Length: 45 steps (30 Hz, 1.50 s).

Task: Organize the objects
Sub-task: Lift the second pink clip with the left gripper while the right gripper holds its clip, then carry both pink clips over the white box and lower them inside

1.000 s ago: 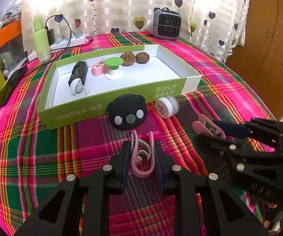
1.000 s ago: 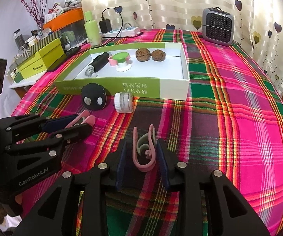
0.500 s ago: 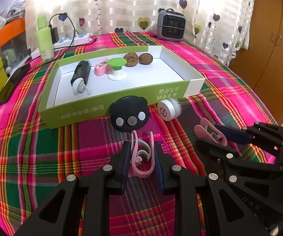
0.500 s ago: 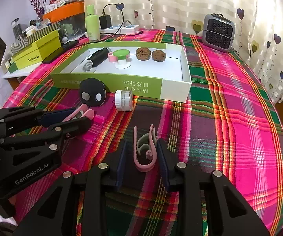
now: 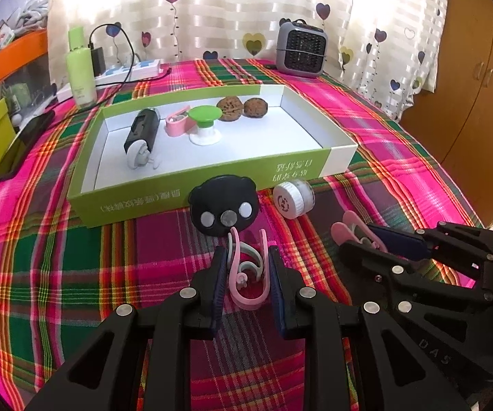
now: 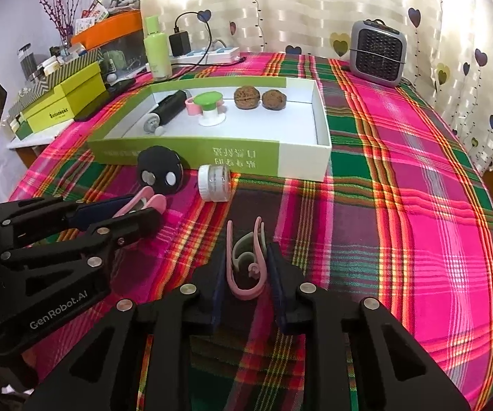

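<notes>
The left tool point(image 6: 143, 212) reads "GenRobot.AI"; the right tool point(image 5: 359, 243) reads "DAS".

Both grippers are matte black plastic with open triangular cut-outs in their finger frames and round silver screw heads at the joints. The left gripper point(image 5: 245, 275) carries dark navy pads and white "GenRobot.AI" lettering on its side. The right gripper point(image 6: 246, 274) has the same navy pads and faint embossed "DAS" letters.

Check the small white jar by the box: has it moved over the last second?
No. The white jar still lies on its side against the near wall of the green box, just right of the black disc, as before.
</notes>
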### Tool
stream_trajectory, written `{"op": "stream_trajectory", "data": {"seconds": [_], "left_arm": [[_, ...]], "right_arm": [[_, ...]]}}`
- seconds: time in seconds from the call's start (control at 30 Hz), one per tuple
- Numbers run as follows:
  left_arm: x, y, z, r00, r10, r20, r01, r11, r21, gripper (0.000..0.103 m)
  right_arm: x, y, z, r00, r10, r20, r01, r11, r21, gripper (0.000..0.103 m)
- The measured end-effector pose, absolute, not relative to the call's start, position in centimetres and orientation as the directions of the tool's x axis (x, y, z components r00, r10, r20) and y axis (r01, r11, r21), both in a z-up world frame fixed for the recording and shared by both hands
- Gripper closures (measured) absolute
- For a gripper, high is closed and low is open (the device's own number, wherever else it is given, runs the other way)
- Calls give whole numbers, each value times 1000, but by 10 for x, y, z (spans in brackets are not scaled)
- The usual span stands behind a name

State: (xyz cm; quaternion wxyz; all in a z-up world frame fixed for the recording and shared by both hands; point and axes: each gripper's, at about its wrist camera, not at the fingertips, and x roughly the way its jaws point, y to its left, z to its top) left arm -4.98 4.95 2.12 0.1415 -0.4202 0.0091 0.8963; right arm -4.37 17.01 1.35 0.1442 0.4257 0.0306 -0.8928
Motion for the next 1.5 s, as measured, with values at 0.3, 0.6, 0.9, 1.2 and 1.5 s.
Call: {"op": "stream_trajectory", "data": {"seconds": [0.3,0.6,0.9,1.2,1.5], "left_arm": [[-51,46,31,-626,245,-740,-245,-963,-111,81],[-56,38,45,-655,235,-718,-226,-968,-110,81],[-64,31,60,-682,232,-693,-220,-969,-108,81],[-84,15,71,-697,231,-678,-198,-972,-128,82],[-110,8,69,-690,230,-686,-180,-973,-144,81]], "right_arm": [[-46,169,19,-604,-259,-754,297,-951,88,79],[-51,169,31,-630,-276,-726,309,-947,91,79],[-62,169,45,-660,-291,-693,314,-944,98,79],[-80,169,54,-678,-287,-677,316,-945,84,79],[-110,164,62,-677,-299,-673,338,-938,77,79]]}}
